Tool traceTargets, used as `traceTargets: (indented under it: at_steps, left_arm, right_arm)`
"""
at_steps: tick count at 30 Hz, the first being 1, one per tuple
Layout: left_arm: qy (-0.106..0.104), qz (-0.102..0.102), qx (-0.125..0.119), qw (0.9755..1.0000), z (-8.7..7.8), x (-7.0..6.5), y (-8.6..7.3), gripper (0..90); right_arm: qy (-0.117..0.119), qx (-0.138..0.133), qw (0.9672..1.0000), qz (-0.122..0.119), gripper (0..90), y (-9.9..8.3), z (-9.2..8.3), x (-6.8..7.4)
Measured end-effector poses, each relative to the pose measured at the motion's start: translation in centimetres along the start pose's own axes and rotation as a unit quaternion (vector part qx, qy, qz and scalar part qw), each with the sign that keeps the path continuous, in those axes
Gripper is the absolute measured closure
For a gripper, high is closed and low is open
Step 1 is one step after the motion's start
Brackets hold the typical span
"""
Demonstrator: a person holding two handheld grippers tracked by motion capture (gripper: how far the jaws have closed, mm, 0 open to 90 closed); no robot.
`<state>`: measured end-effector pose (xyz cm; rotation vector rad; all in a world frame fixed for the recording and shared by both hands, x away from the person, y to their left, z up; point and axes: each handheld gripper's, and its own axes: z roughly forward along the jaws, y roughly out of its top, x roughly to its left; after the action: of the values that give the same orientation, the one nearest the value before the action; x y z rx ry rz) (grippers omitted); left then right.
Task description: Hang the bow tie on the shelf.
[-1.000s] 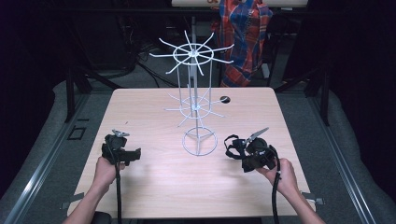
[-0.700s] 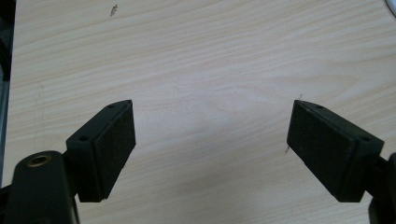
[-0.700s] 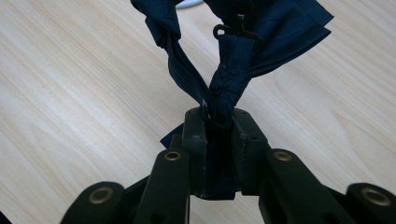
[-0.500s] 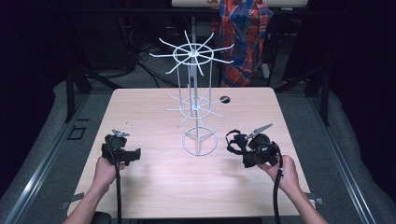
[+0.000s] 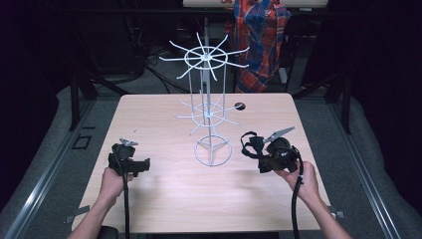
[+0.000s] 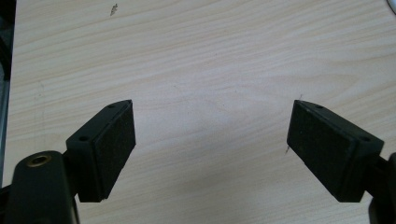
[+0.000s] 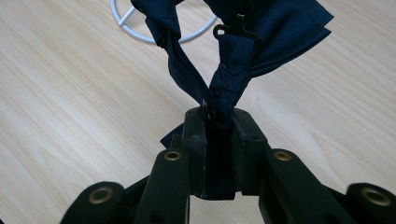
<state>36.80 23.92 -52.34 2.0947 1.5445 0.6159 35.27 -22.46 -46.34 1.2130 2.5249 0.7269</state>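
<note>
A white wire rack (image 5: 212, 152) with two tiers of radiating hooks stands upright at the middle of the wooden table (image 5: 164, 194). Right of its ring base, my right gripper (image 5: 263, 158) is shut on a dark blue cloth piece (image 5: 250, 143). In the right gripper view the jaws (image 7: 218, 119) pinch the bunched cloth (image 7: 224, 88), which carries a small black hook (image 7: 236, 29) and hangs over the rack's base ring (image 7: 140, 35). My left gripper (image 5: 133, 162) rests at the table's left, open, with bare wood (image 6: 210, 56) between its pads (image 6: 114, 140).
A small dark round spot (image 5: 240, 106) lies on the table behind the rack. A person in a plaid shirt (image 5: 261, 40) stands beyond the far edge. Dark frame legs and cables surround the table.
The right gripper with the cloth has edged slightly toward the rack. The left gripper has stayed put.
</note>
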Motion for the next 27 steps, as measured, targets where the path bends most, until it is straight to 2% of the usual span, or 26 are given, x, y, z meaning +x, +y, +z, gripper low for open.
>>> traceTargets:
  at_steps: [8,9,14,27]
  left_arm:
    - [0.001,-0.001,0.0,1.0,-0.1,0.1,-0.1,15.6]
    - [0.001,0.001,0.0,1.0,-0.1,0.1,-0.1,15.7]
    - [0.001,0.0,0.001,1.0,0.0,0.0,0.0,15.7]
    - [0.0,0.002,0.002,1.0,0.0,-0.1,0.0,15.7]
  right_arm:
    - [0.004,-0.024,0.9997,-0.002,77.6,0.7,-1.0,-0.1]
    - [0.004,-0.033,0.9995,-0.003,77.5,0.9,-1.3,-0.1]
    - [0.002,-0.039,0.9992,-0.008,77.6,0.9,-1.9,0.0]
    - [0.005,-0.069,0.9976,0.006,77.5,1.0,-3.7,-0.2]
